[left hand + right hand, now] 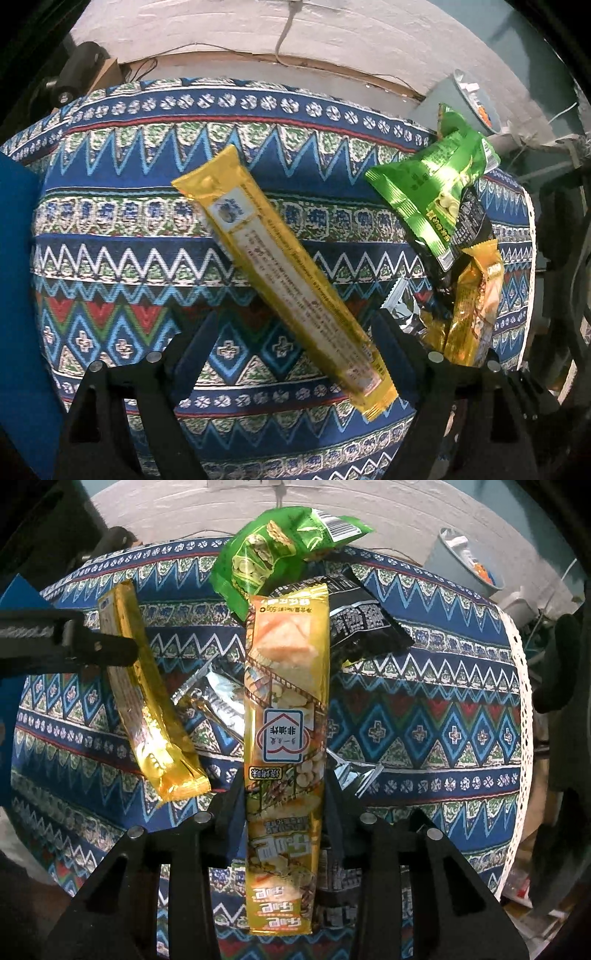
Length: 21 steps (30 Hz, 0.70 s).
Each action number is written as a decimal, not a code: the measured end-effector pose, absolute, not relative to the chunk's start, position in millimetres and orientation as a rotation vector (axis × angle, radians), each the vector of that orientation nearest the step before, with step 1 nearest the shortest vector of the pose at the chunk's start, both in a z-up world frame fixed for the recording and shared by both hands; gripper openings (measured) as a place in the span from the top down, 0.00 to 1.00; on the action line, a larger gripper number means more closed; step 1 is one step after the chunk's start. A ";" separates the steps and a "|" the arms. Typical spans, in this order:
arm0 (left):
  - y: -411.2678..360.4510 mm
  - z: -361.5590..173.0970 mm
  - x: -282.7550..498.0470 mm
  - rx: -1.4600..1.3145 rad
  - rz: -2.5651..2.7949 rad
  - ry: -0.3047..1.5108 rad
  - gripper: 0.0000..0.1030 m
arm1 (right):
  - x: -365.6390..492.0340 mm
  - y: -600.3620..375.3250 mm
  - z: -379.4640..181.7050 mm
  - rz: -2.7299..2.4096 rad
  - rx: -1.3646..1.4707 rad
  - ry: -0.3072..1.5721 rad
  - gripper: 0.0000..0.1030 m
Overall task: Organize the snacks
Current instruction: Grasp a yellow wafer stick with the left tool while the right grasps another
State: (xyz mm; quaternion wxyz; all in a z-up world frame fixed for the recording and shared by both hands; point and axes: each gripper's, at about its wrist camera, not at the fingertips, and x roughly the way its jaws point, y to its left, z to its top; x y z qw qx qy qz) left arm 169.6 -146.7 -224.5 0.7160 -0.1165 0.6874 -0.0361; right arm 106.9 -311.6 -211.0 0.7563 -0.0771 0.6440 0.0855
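Right gripper (284,794) clamped on printed yellow snack pack (286,709) — left gripper (295,332) spread wide, straddling gold bar (280,273), not pinching.

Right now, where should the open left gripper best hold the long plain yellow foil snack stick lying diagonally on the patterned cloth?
Grip the long yellow foil stick at mid-length, from above, fingers across its narrow width. It lies flat and apart from the pile, already between the open left gripper fingers.
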 end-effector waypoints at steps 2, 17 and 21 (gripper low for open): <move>-150.3 -227.5 167.9 -0.247 -0.091 1.527 0.17 | 103.6 -312.2 -209.4 0.191 -0.168 1.402 0.71; -161.9 -237.5 127.0 -0.178 -0.241 1.528 0.44 | 94.8 -305.8 -189.4 0.219 -0.125 1.395 0.71; -157.4 -228.7 116.2 -0.131 -0.263 1.533 0.55 | 89.5 -298.7 -188.0 0.234 -0.129 1.397 0.71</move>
